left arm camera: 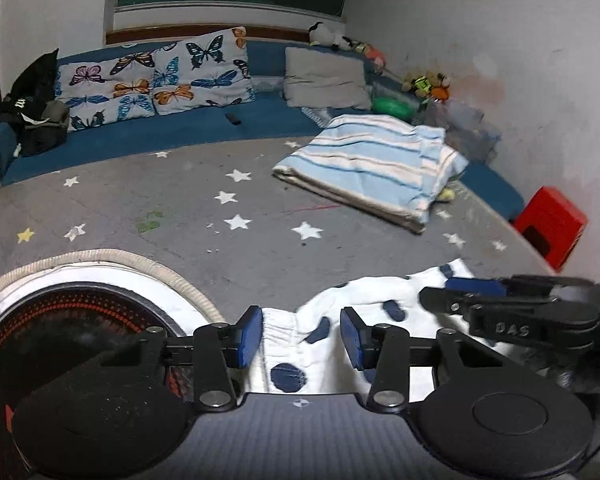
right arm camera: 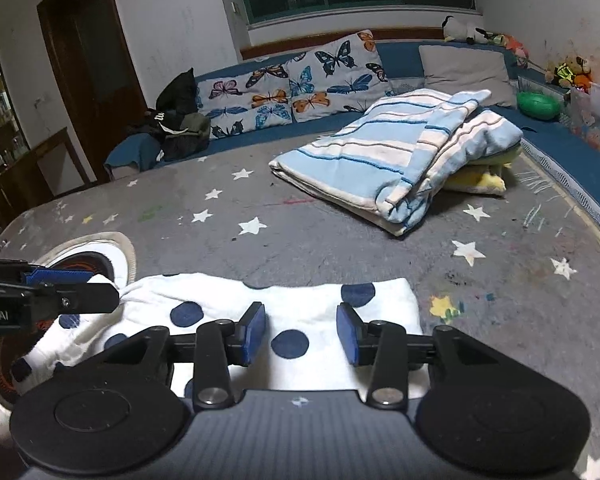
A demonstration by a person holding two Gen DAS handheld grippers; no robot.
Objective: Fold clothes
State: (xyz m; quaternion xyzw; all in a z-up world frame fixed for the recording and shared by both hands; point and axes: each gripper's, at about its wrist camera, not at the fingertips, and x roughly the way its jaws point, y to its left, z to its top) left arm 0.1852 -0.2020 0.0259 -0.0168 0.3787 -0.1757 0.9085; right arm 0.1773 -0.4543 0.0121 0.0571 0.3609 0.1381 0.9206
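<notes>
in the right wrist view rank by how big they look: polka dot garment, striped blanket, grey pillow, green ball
1. polka dot garment, though it lies nearest the camera, so its lead over the blanket is unsure
2. striped blanket
3. grey pillow
4. green ball

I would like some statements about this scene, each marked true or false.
1. The white garment with dark blue dots lies on the grey star-patterned bed cover. True.
2. The left claw is shut on the garment. False: its jaws stand open with the cloth between them.
3. The right claw is open. True.
4. The folded blue-and-white striped blanket lies on top of the dotted garment. False: it lies apart, farther back.
5. The butterfly-print pillows lean at the back of the bed. True.
</notes>
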